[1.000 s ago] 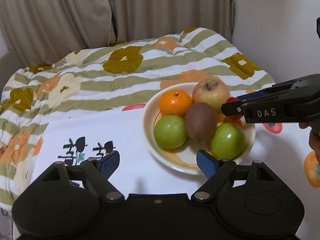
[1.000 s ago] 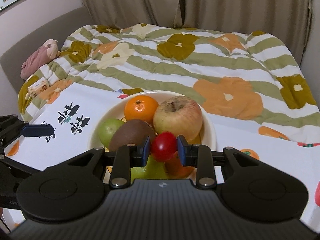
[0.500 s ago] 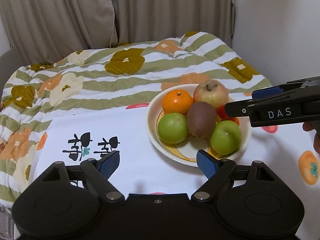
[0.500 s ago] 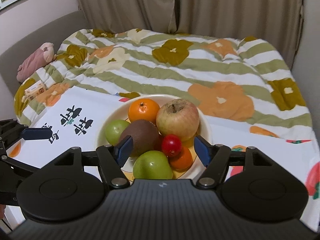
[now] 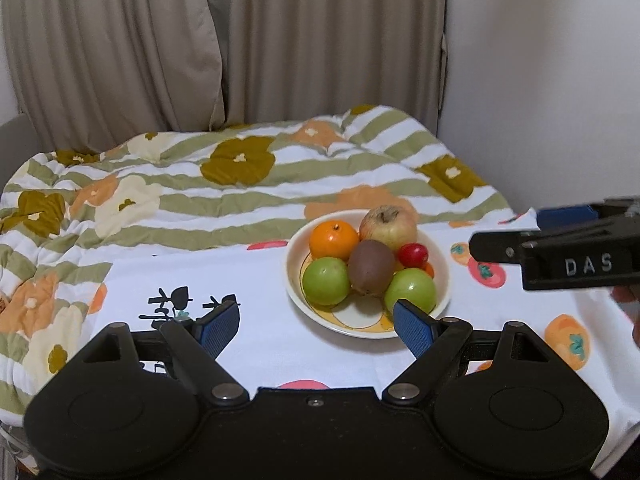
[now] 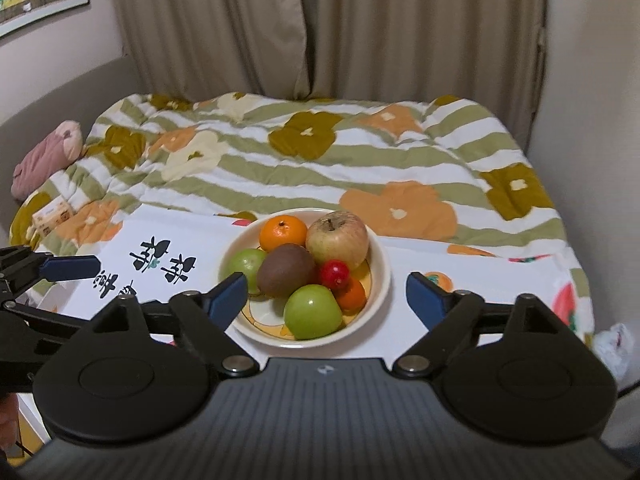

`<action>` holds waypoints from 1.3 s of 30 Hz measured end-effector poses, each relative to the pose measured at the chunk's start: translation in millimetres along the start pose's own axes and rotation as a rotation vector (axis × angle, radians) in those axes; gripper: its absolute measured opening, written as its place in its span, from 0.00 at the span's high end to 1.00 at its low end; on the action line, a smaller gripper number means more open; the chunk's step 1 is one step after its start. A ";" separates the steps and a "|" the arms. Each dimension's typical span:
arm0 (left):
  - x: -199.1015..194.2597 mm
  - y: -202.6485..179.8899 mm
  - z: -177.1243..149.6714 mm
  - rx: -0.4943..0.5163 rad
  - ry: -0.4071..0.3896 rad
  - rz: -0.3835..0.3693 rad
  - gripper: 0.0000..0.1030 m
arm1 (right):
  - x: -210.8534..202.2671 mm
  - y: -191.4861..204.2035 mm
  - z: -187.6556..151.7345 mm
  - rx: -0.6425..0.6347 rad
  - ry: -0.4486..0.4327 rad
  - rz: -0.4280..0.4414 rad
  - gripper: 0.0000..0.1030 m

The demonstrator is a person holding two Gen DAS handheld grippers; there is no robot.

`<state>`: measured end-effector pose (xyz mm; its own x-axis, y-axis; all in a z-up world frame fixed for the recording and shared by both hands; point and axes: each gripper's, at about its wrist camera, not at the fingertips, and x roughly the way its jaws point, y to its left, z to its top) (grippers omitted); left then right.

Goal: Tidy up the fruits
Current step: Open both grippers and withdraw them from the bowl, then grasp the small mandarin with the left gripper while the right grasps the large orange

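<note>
Fruits (image 6: 308,268) in a bowl (image 6: 382,280) on a white printed cloth (image 5: 256,280) over a striped floral quilt (image 6: 320,168) before beige curtains (image 5: 280,40); left tongs (image 5: 316,322) apart and empty, right tongs (image 6: 326,294) opening, empty.

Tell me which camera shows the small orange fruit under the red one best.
The right wrist view: the small orange fruit shows clearly beneath the red fruit. In the left wrist view only a sliver peeks out behind a green apple.

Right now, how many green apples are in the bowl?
2: one green apple at the bowl's left side beside the kiwi, the other at the near rim. More may be hidden.
</note>
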<state>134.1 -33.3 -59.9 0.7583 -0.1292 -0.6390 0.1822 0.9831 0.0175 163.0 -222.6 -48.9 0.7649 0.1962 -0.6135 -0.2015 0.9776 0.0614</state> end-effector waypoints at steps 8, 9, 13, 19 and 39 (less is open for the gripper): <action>-37.5 -9.0 -13.9 0.041 -0.051 -0.065 0.09 | -43.6 6.1 -28.2 0.048 -0.004 -0.062 0.00; -40.2 -9.9 -16.1 0.048 -0.050 -0.074 0.08 | -48.3 6.1 -32.5 0.058 -0.004 -0.067 0.00; -45.6 -11.3 -24.4 0.080 -0.045 -0.107 0.08 | -62.6 5.0 -49.4 0.092 0.002 -0.093 0.00; -46.7 -12.8 -38.3 0.169 -0.047 -0.157 0.08 | -70.1 0.4 -75.8 0.145 0.035 -0.123 0.00; 58.9 -47.3 -74.8 0.566 0.002 -0.427 0.26 | -18.0 -15.3 -145.3 0.213 0.074 -0.142 0.00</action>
<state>123.3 -77.6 -155.9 0.5468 -0.4875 -0.6807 0.7610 0.6284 0.1613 63.4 -252.2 -153.1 0.7282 0.0572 -0.6829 0.0441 0.9905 0.1300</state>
